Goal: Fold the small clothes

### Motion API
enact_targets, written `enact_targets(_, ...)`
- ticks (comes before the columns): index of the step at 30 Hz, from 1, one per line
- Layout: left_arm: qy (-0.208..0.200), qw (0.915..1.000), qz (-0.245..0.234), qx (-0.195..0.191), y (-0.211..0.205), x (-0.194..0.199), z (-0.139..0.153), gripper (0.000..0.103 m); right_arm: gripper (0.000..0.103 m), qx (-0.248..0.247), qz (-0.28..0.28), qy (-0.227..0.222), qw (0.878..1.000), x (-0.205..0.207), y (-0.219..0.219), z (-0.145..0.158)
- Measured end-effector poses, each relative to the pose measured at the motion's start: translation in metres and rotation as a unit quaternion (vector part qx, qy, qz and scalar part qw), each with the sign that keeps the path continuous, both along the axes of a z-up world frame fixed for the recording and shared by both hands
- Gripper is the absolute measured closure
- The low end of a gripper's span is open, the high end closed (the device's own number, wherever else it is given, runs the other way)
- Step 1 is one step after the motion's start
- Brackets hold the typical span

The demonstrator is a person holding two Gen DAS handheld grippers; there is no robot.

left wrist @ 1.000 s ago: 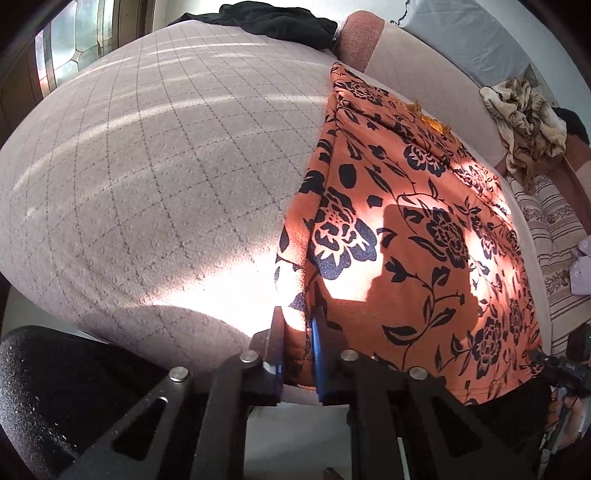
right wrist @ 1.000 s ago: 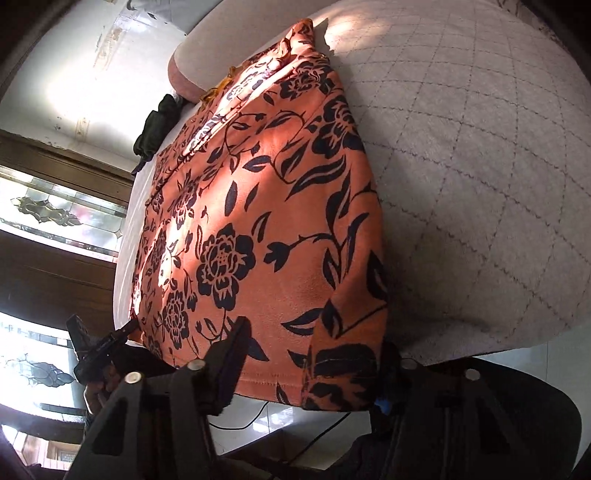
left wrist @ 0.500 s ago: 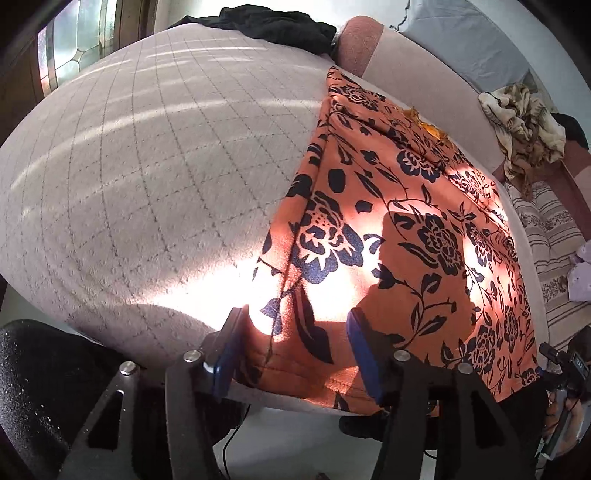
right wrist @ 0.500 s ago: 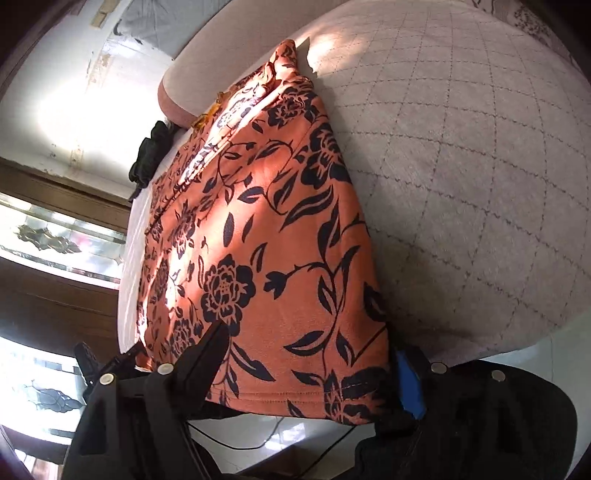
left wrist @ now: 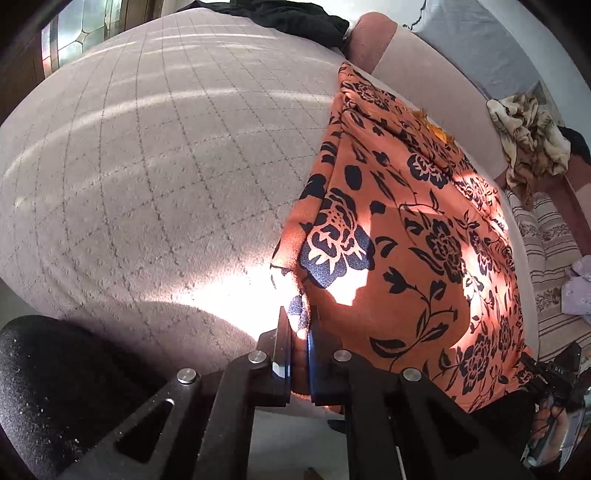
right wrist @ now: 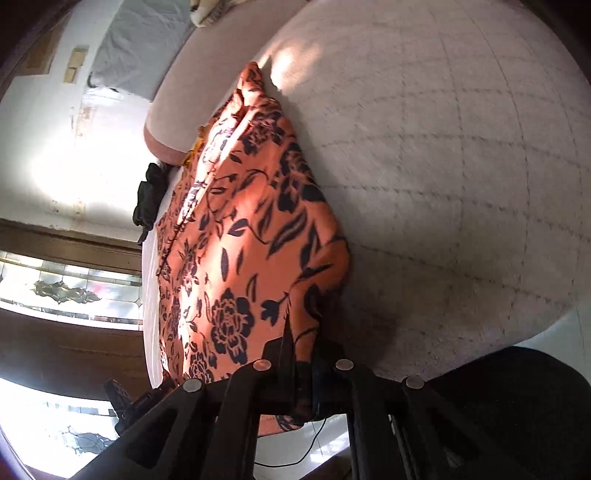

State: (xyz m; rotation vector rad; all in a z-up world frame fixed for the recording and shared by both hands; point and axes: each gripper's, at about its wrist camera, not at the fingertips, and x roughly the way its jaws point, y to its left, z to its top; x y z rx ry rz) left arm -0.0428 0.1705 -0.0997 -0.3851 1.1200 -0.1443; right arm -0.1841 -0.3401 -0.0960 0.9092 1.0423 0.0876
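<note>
An orange garment with a dark floral print [left wrist: 417,236] lies spread along a grey quilted bed [left wrist: 147,166]. My left gripper [left wrist: 299,332] is shut on the garment's near left corner at the bed's front edge. In the right wrist view the same garment [right wrist: 240,236] runs away from me, and my right gripper [right wrist: 303,350] is shut on its near right corner, which is bunched and lifted a little off the bed [right wrist: 443,166].
A black cloth [left wrist: 295,14] lies at the bed's far end beside a pink bolster [left wrist: 369,40]. A patterned rumpled cloth [left wrist: 528,136] and a striped cushion [left wrist: 546,258] lie to the right. A stained-glass window [right wrist: 55,291] stands left of the bed.
Both grippers were open around the garment's near corners half a second ago; both have closed on them. The right corner is now bunched and lifted.
</note>
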Motion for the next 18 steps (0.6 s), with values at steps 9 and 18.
enact_targets(9, -0.044, 0.9985, -0.031, -0.010, -0.010, 0.010, 0.041, 0.096, 0.097, 0.046, 0.004, -0.037, 0.998, 0.014, -0.003, 0.017)
enact_targets(18, -0.174, 0.9836, -0.047, -0.011, -0.036, 0.161, 0.151, 0.096, 0.097, 0.054, 0.003, -0.157, 0.986, 0.153, -0.017, 0.104)
